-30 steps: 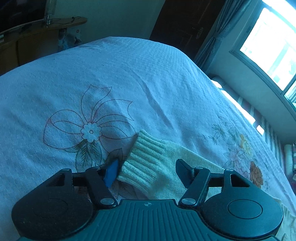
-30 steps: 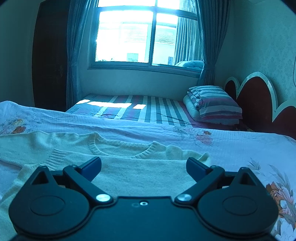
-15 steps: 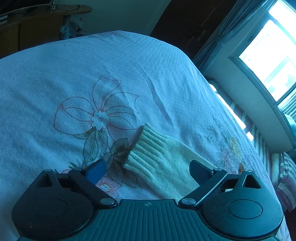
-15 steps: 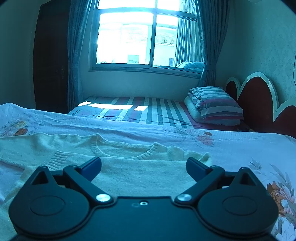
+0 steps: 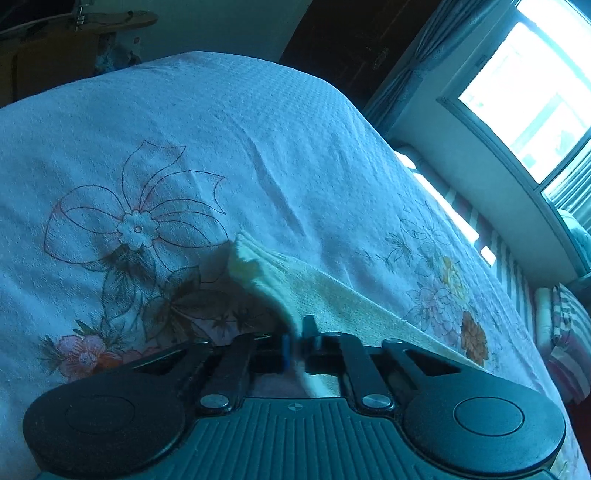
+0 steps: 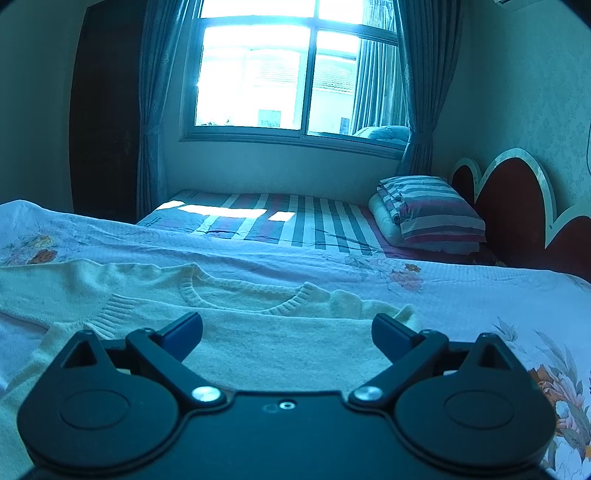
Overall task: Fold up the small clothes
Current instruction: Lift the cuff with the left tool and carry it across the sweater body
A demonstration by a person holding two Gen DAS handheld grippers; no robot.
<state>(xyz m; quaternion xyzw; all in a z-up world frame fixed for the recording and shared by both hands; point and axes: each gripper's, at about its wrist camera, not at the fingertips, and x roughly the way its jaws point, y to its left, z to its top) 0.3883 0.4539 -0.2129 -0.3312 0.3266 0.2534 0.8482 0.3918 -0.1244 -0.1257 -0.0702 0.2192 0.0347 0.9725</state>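
Observation:
A pale yellow knitted sweater [image 6: 280,343] lies on the floral bedspread [image 6: 461,295], neckline away from me, one ribbed cuff folded onto its left part. My right gripper [image 6: 287,326] is open and empty, low over the sweater's body. In the left wrist view my left gripper [image 5: 297,336] is shut on the sweater's sleeve [image 5: 295,284] and holds it raised off the bedspread [image 5: 221,129], the cuff end sticking up edge-on.
A second bed with a striped sheet [image 6: 280,221] and a striped pillow [image 6: 432,210] stands beyond, under the window [image 6: 291,70]. A scalloped headboard [image 6: 517,206] is at the right. A wooden shelf [image 5: 74,26] stands past the bed's far end.
My left gripper closed on the sleeve near its cuff and lifted it off the bedspread. The right gripper stayed open over the sweater, hardly moving.

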